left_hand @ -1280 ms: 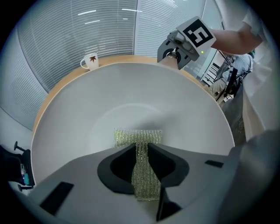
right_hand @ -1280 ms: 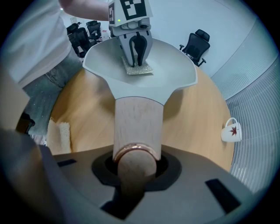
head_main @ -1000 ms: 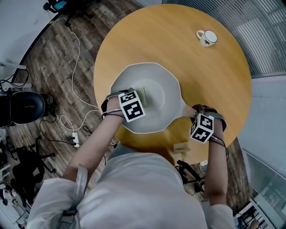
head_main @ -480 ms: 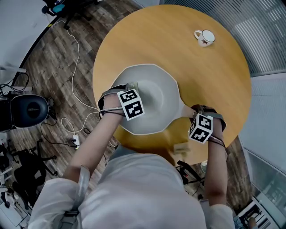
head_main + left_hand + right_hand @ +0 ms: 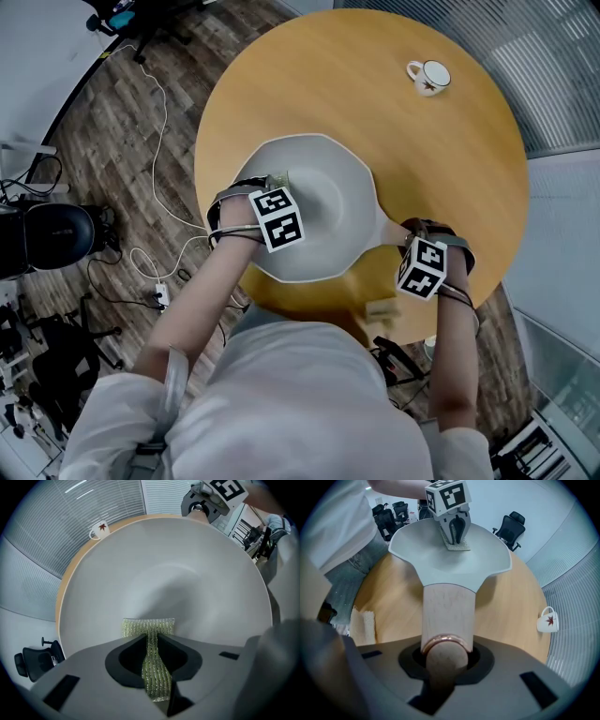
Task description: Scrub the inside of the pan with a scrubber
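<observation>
Mid-scrub, judging by the layout. Left hand-held gripper (image 5: 156, 665) has its jaws nipped narrow on the green mesh scrubber (image 5: 149, 628): the strip runs up between the pads and its free end fans out flat on the pan (image 5: 197, 573) just past the tips. That hand-held gripper points straight down into the bowl, and in the head view it sits at the side of the bowl away from the handle, close under the rim rather than over the middle. Right hand-held gripper (image 5: 443, 667) is clamped on the butt end of the wooden handle (image 5: 449, 613), pinning the pan to the bench (image 5: 375, 94); pan body lies straight ahead of it, and seen from there the scrubber lies flat on the pan's far slope. Most of the bowl, centre and handle side included, lies beyond the scrubber as seen from the left hand-held gripper. Can't tell from these views how much is already scrubbed. Next move, my read: keep downward pressure, sweep the scrubber across the floor towards the handle side, and hold the handle grip firm so the pan doesn't skate. White mug (image 5: 431, 77) is well apart, at the bench's far edge, not a factor.
</observation>
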